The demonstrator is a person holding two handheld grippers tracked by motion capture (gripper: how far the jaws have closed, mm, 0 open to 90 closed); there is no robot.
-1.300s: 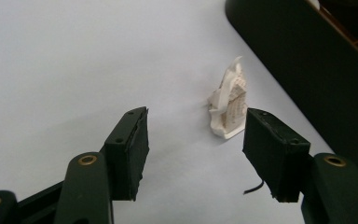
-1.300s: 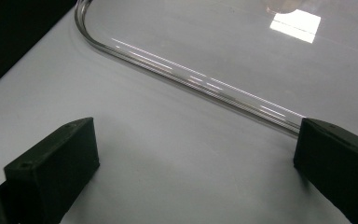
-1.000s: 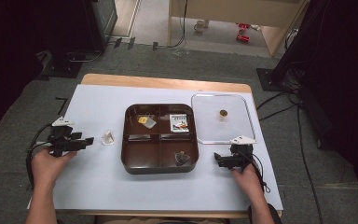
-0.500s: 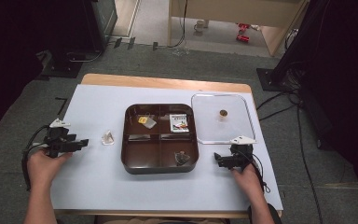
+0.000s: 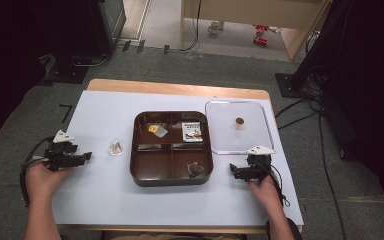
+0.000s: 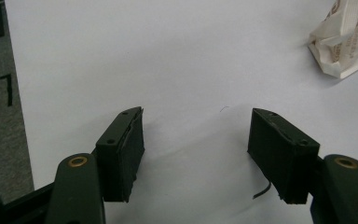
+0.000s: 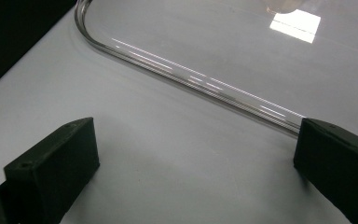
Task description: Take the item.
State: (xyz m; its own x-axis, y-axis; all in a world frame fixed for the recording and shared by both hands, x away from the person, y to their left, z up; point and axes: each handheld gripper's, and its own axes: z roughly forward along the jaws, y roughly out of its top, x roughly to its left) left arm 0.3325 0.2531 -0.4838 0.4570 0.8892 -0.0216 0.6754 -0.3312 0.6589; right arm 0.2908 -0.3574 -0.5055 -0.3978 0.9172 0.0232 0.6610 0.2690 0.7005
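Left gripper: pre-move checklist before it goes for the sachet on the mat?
1. Left gripper open: ok, jaws wide apart with nothing between them.
2. Sachet free to grasp: ok, it lies alone on the mat, left of the tray.
3. Path from left gripper to sachet: ok, bare mat between them.
4. Jaws lined up on sachet: not ok, it sits off to the upper right in the left gripper view.
5. Right gripper out of the way: ok, open by the clear lid, right of the tray.
6. Sachet's grip side: cannot tell.
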